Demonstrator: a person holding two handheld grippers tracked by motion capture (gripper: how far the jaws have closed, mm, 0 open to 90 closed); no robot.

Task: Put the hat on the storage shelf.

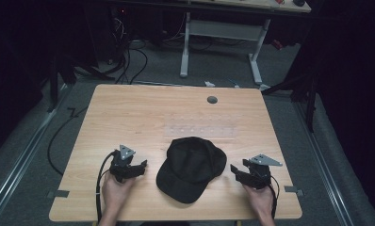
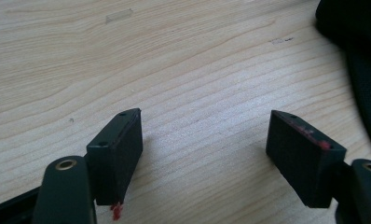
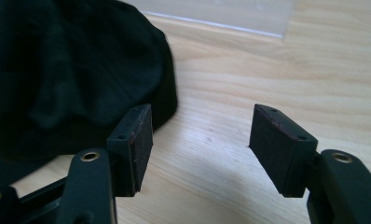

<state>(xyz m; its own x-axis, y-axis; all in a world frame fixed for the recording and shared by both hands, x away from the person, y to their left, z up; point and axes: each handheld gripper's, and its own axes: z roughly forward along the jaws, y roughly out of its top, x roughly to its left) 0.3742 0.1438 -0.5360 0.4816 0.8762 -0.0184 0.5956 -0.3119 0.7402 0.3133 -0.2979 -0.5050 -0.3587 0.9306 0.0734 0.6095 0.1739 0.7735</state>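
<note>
A black baseball cap (image 1: 191,167) lies on the wooden table (image 1: 129,117), near its front edge, brim toward the person. My left gripper (image 1: 142,165) rests left of the cap, held by a hand, jaws apart with bare wood between them. In the left gripper view the gripper (image 2: 204,140) is open and the cap (image 2: 360,56) shows at the right edge. My right gripper (image 1: 233,169) sits right of the cap, also open. In the right gripper view the gripper (image 3: 200,135) has wood between its jaws, and the cap (image 3: 67,74) lies just beyond its left jaw, apart from it.
A clear plastic sheet (image 1: 200,131) lies flat behind the cap, its edge (image 3: 221,14) visible at the top of the right gripper view. A grey round cap (image 1: 212,100) sits in the table's far edge. A white desk frame (image 1: 221,44) and cables stand on the floor beyond.
</note>
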